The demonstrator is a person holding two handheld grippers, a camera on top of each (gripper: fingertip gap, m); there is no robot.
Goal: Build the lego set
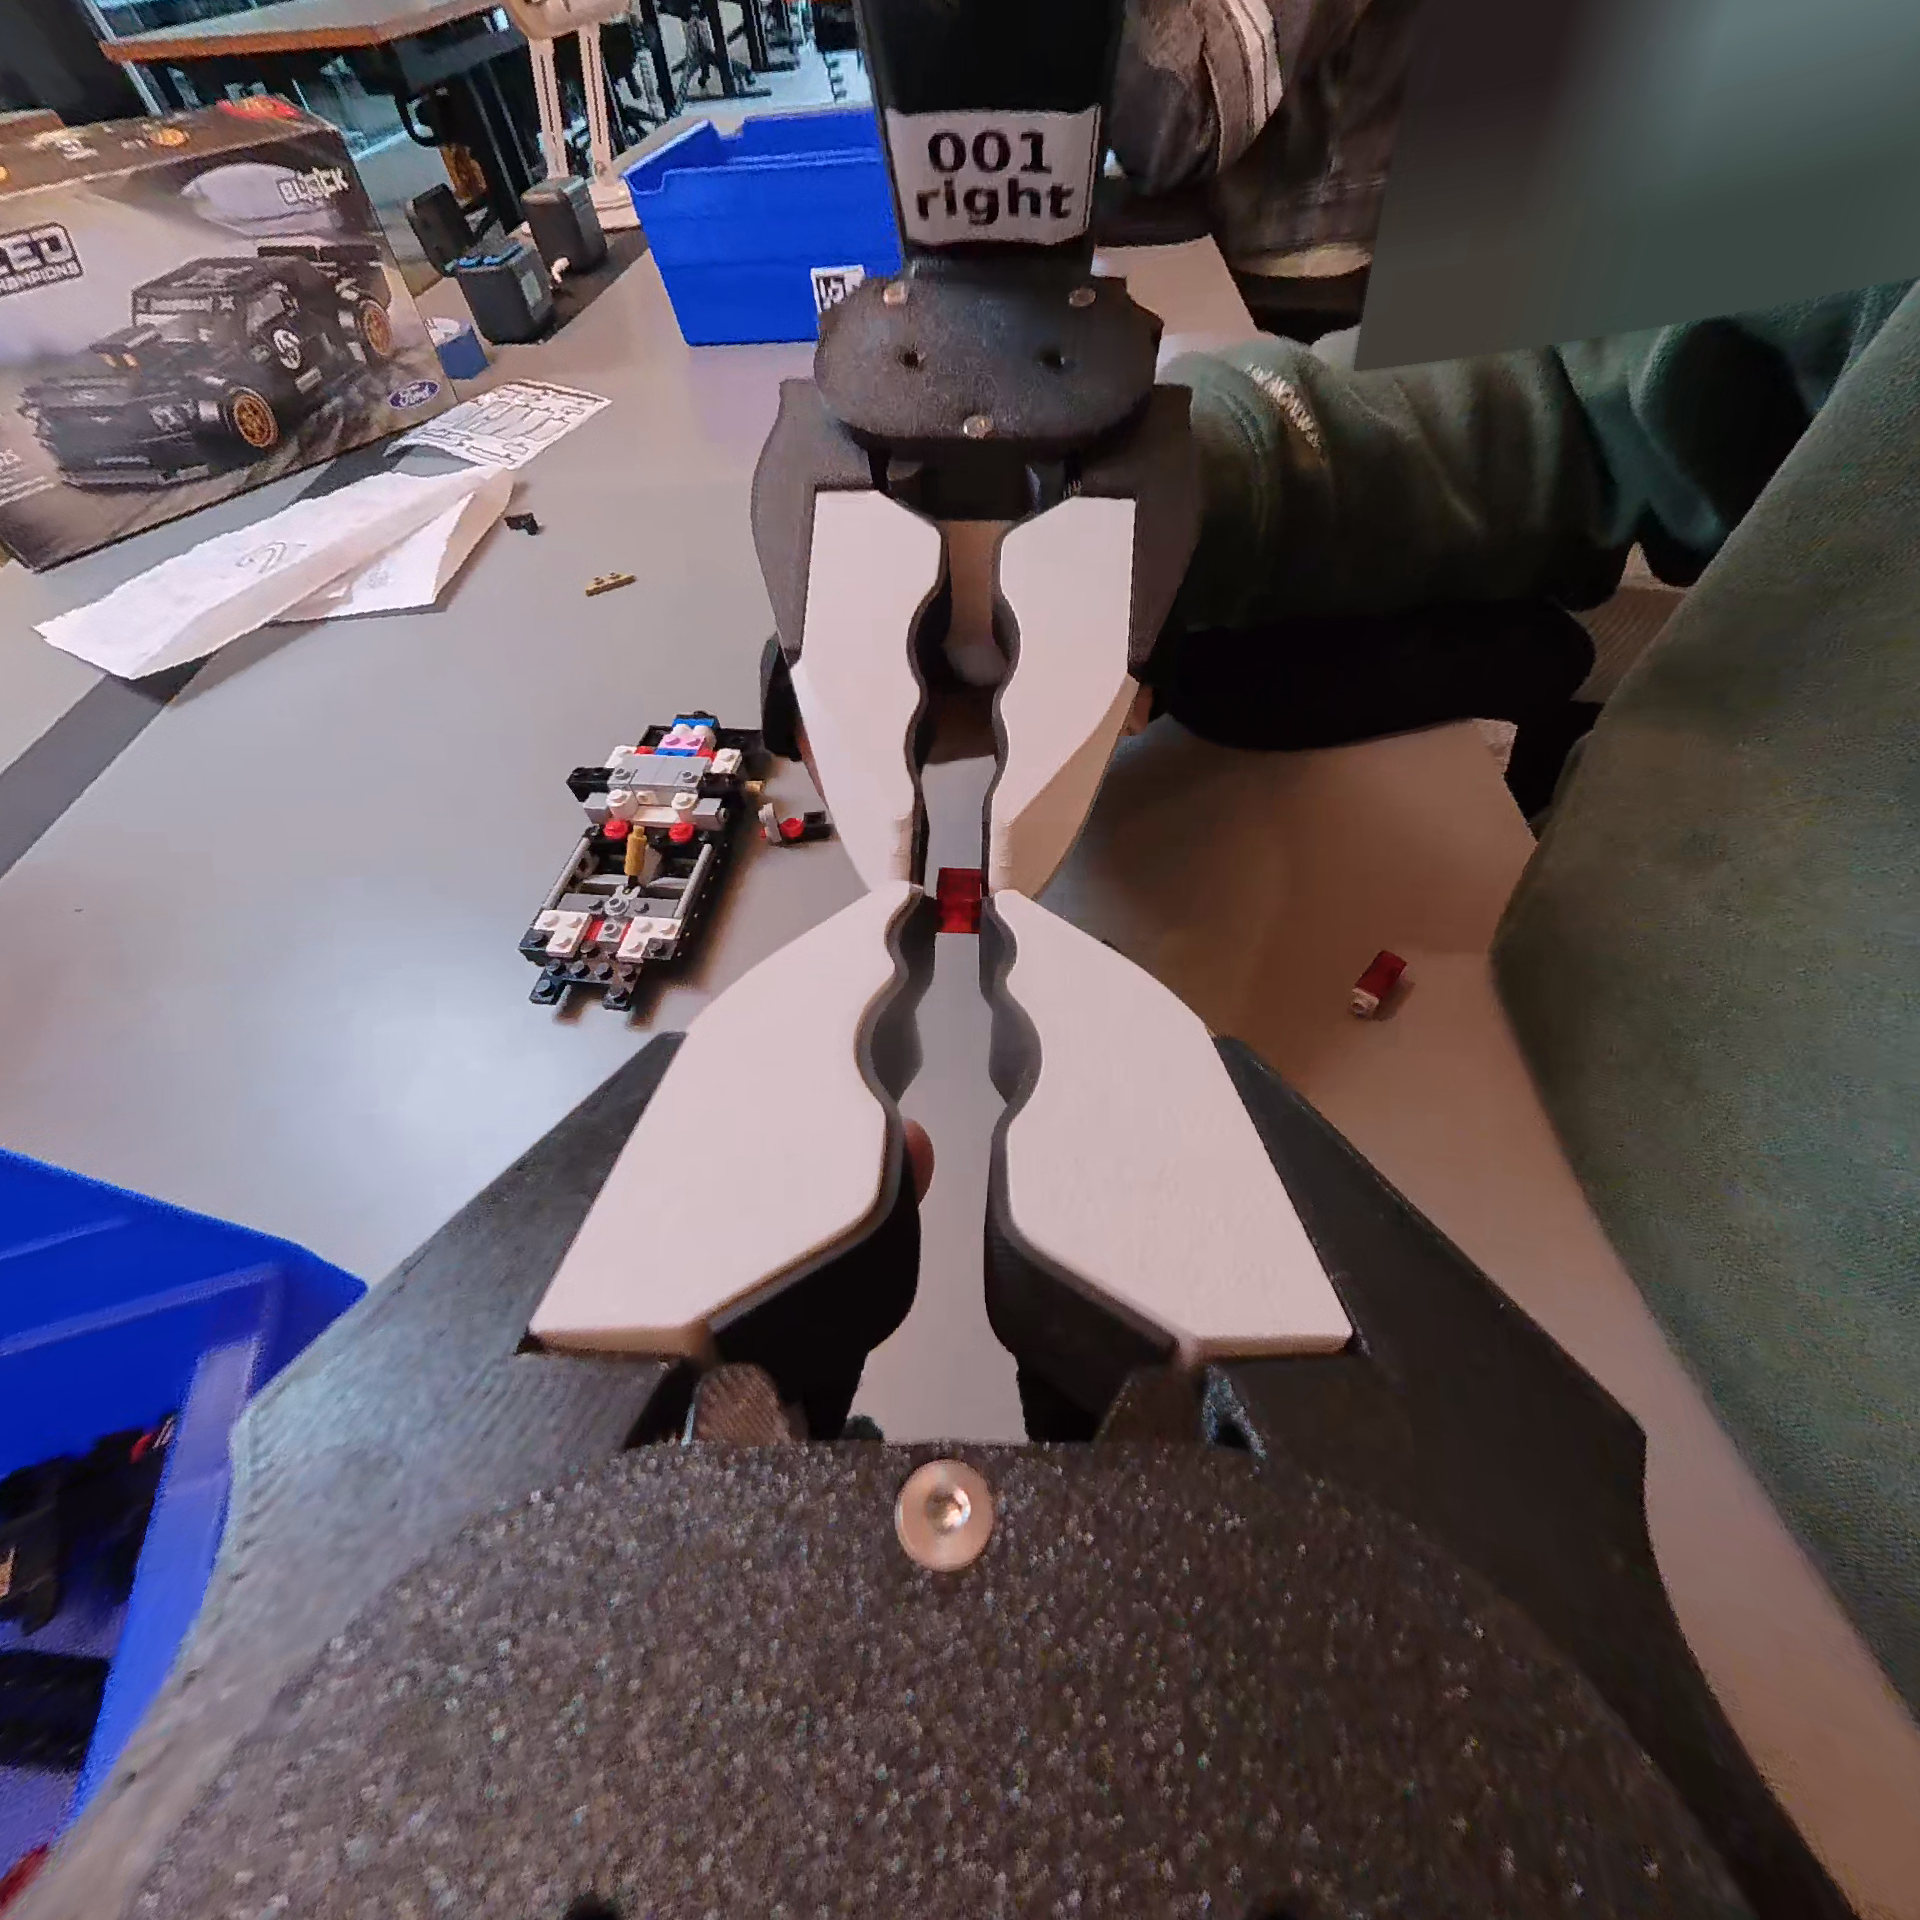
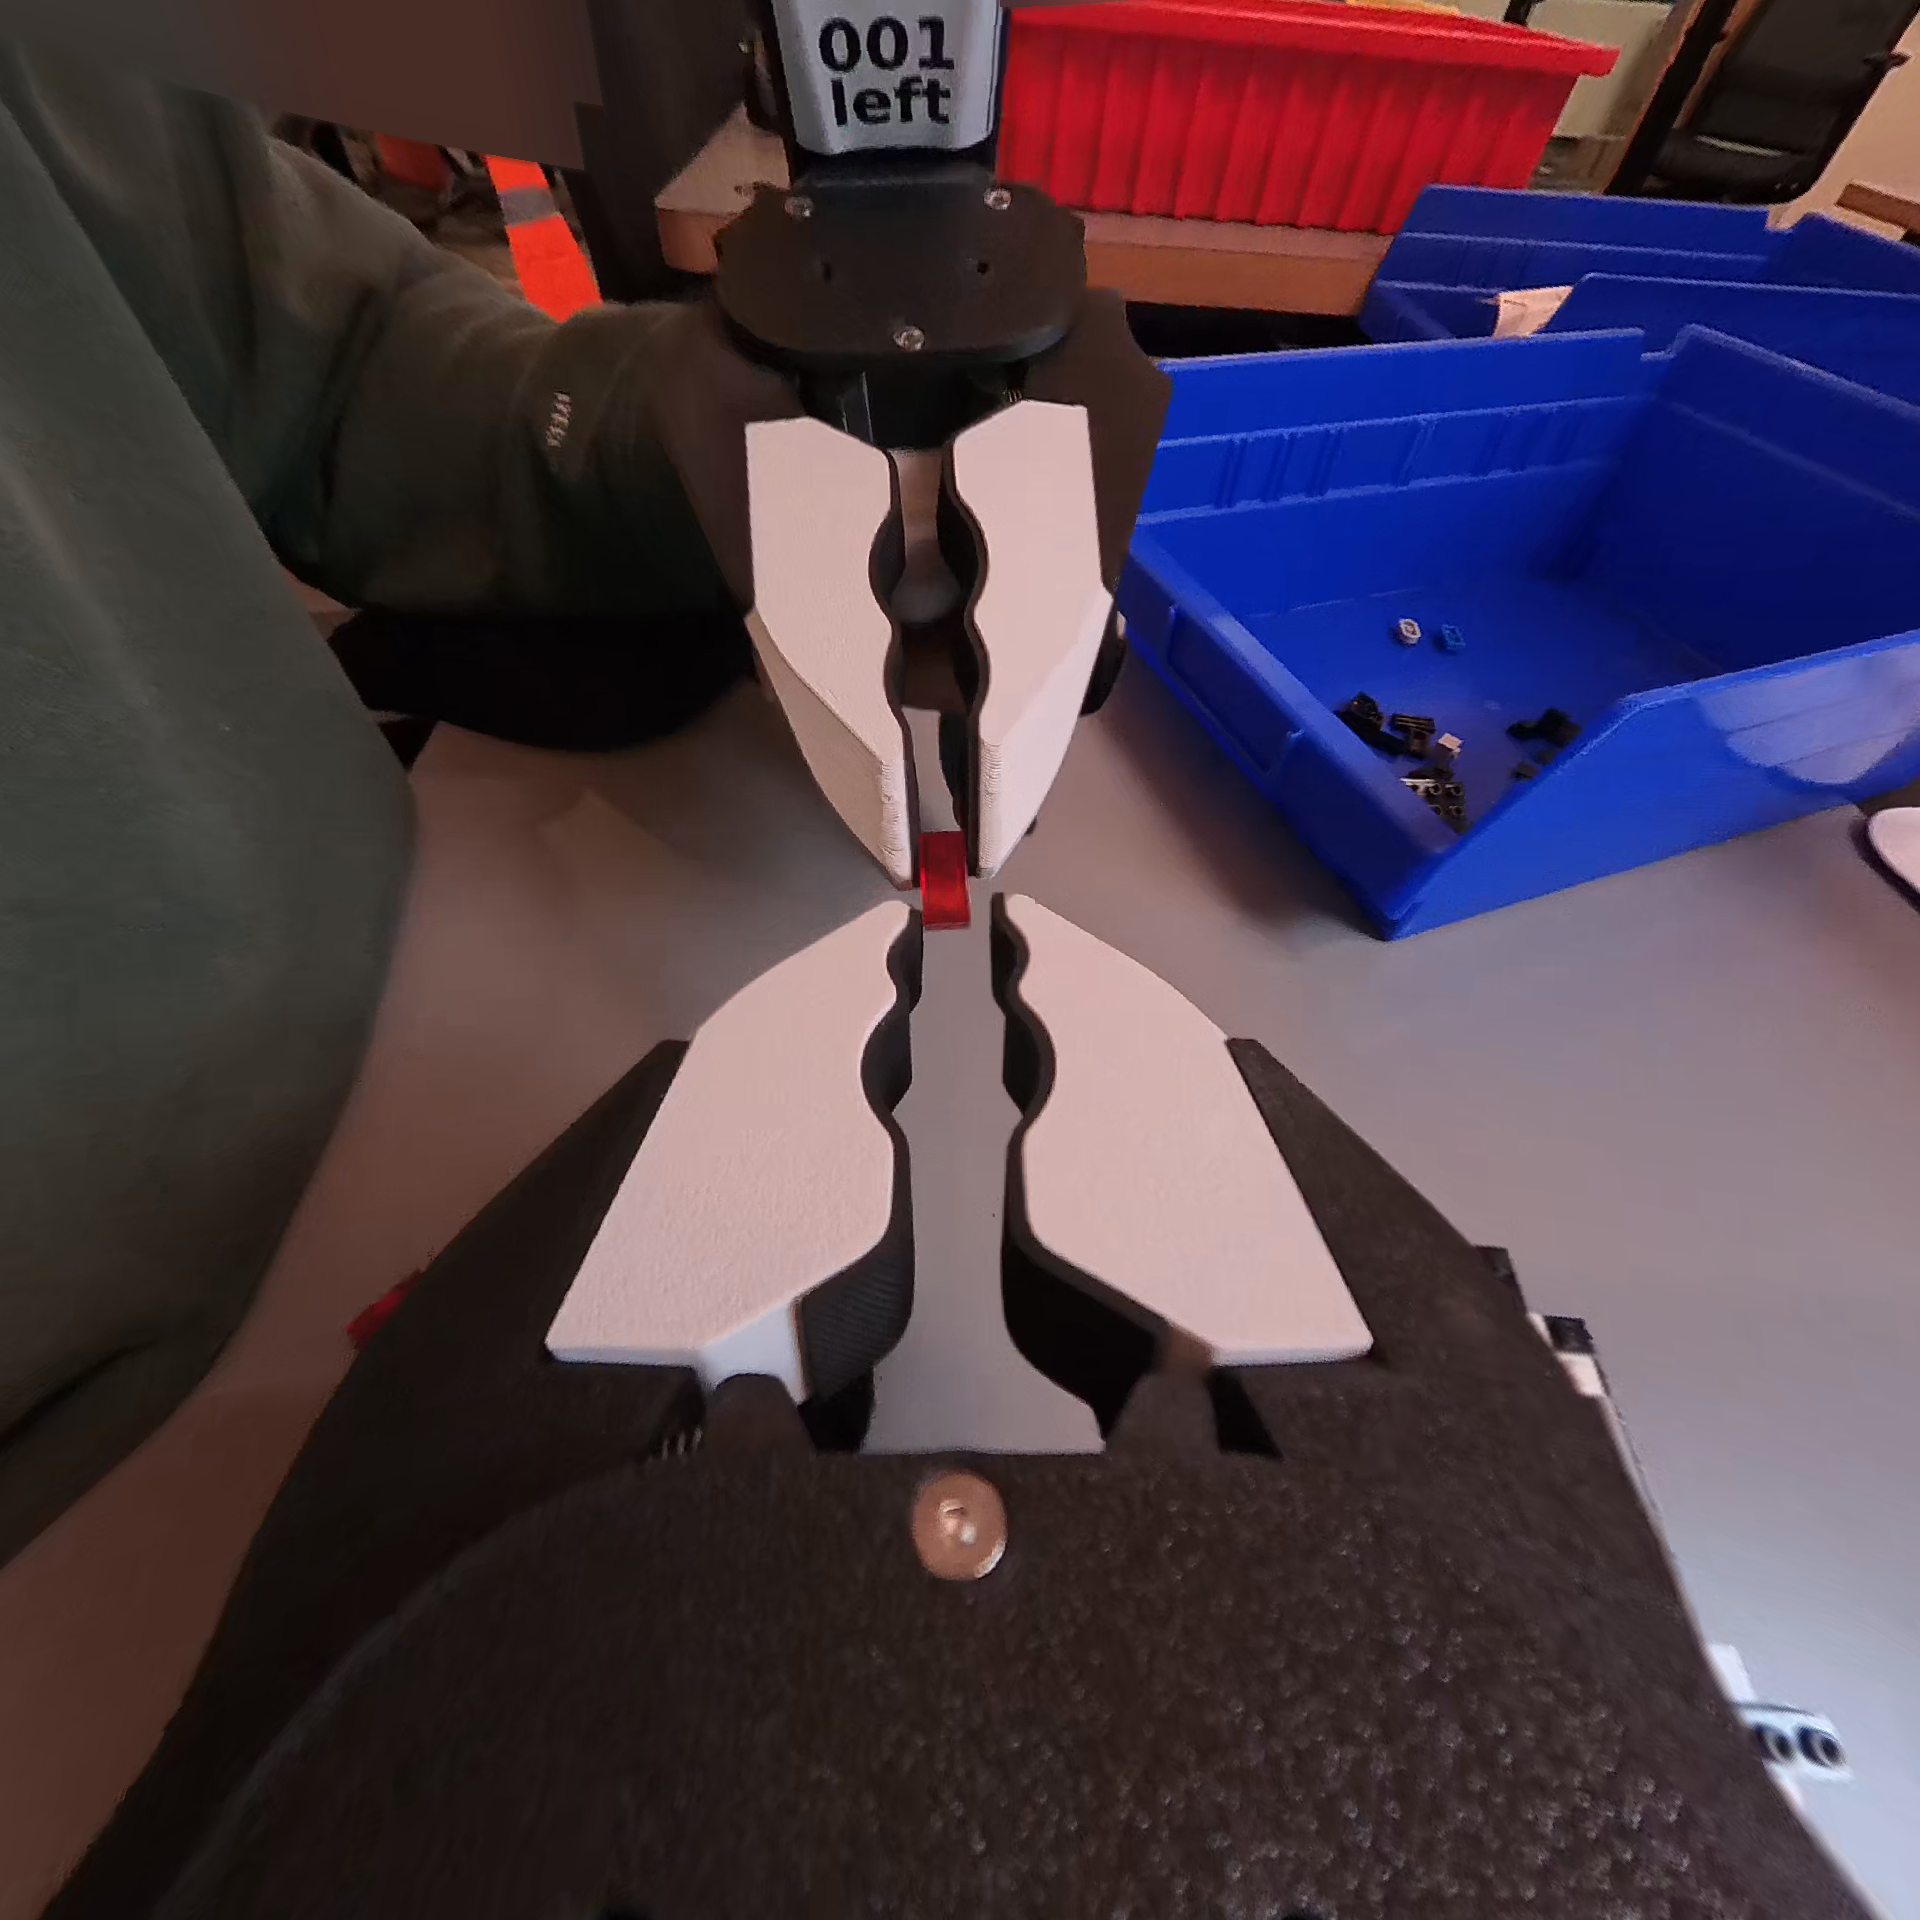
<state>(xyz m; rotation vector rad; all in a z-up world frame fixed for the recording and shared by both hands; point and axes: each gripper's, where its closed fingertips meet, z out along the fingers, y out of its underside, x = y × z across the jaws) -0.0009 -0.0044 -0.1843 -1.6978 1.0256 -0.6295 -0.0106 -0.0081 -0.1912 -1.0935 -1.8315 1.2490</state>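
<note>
1. The left tongs [image 1: 951,914] and right tongs [image 2: 956,916] met tip to tip above the desk [image 1: 312,987], one pair facing the other.
2. One red brick [image 2: 943,878] sat pinched between the left tongs' tips and stuck out toward the right tongs.
3. The right tongs stood at a narrow gap; the brick's free end reached just between their tips, with a sliver of space showing on one side, so they did not appear to clamp it.
4. One part-built car chassis [image 1: 634,862] lay on the desk to the left of the left tongs' tips. A few loose bits [image 1: 795,826] lay just beside it.
5. One more red piece [image 1: 1377,982] lay on the desk to the right of the left tongs, apart from everything else.
6. Farther ahead and left of the left tongs were one car box [image 1: 197,343], one crumpled white paper [image 1: 281,582] and one printed sheet [image 1: 509,416].
7. The left wrist view showed two blue bins: one [image 1: 758,218] beyond the right tongs, one [image 1: 104,1351] close beside the left tongs' body.
8. To the right of the right tongs, the nearest blue bin [image 2: 1299,665] held a scatter of small dark pieces; one red bin [image 2: 1278,114] stood far behind.
</note>
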